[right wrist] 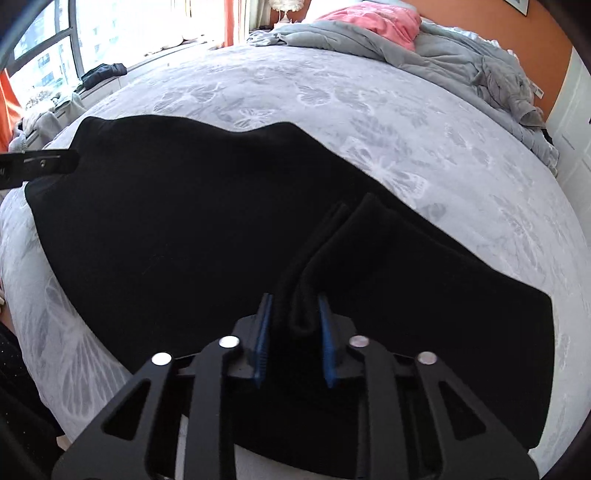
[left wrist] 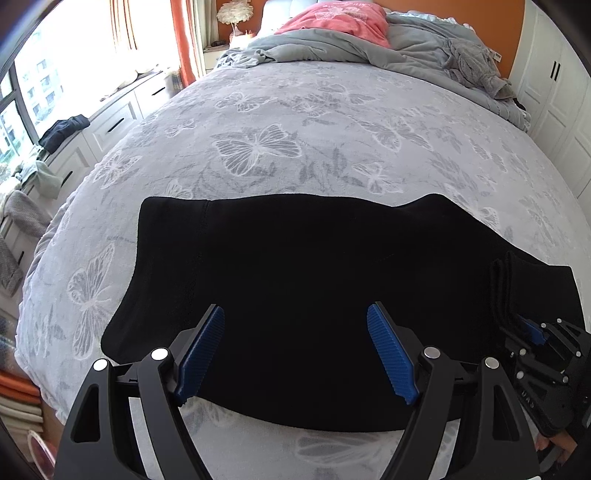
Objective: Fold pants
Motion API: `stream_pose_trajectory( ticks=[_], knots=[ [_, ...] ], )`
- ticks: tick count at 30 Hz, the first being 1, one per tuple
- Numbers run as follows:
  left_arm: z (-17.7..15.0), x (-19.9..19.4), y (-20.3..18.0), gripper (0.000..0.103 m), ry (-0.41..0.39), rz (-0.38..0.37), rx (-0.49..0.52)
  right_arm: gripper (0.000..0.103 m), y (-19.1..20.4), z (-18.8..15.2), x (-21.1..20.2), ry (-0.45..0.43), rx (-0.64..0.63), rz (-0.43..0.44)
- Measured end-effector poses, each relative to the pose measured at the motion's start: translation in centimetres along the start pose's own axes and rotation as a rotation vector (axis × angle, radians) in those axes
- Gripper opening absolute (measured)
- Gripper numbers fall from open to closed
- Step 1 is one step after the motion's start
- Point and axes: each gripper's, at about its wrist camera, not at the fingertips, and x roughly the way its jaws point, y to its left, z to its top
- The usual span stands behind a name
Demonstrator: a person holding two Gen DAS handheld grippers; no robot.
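The left gripper (left wrist: 295, 354) hung with its blue ribbed pads spread wide, nothing between them, tilted down over the near half of the black fabric pants (left wrist: 295, 288). Seen from the left wrist, its two fingers framed the cloth at about 7 and 5 o'clock. The pants lay spread flat across the near part of the pale grey bed cover with white butterfly print (left wrist: 295, 129), stretching from 9 o'clock to 3 o'clock, their near edge close to the foot of the bed.

At 4 o'clock in that view the right gripper (left wrist: 532, 328) showed as a black frame with a sliver of blue pad, sitting on the right end of the pants where the cloth bunched into upright ridges.

From the right wrist, the right gripper (right wrist: 295, 332) was drawn nearly together and pinched a raised fold of the black pants (right wrist: 184, 240); the fold stood up between the blue pads (right wrist: 262, 343) and ran away toward 1 o'clock. A black part of the left gripper entered at 9 o'clock over the far left end of the cloth.

Beyond, at 12 to 2 o'clock, a crumpled grey quilt (right wrist: 424, 48) and a pink pillow (right wrist: 380, 22) lay at the head of the bed. At 10 o'clock bright windows stood above a white sill bench (left wrist: 122, 110) carrying a dark folded garment (left wrist: 64, 131).
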Motion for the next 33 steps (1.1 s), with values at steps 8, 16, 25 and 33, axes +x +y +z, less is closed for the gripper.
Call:
stream_pose_trajectory(
  ticks=[8,16,25,33],
  knots=[
    [-0.4,-0.1,0.7,0.079,-0.001,0.014,-0.008,0.026,1.9,2.6,-1.7,-0.087,0.061,0.146],
    [-0.8,0.0,2.7,0.081,0.008,0.013,-0.041,0.022,0.0,2.3,-6.2,-0.2,0.109,0.175],
    [-0.7,0.8,6.1,0.081,0.065,-0.059,-0.178,0.019,-0.7,1.9,0.0,-0.014,0.172,0.1],
    [-1.2,0.0,11.1,0.082,0.033,-0.133,-0.365,0.02,1.9,2.4,-0.2,-0.039,0.081,0.071]
  ],
)
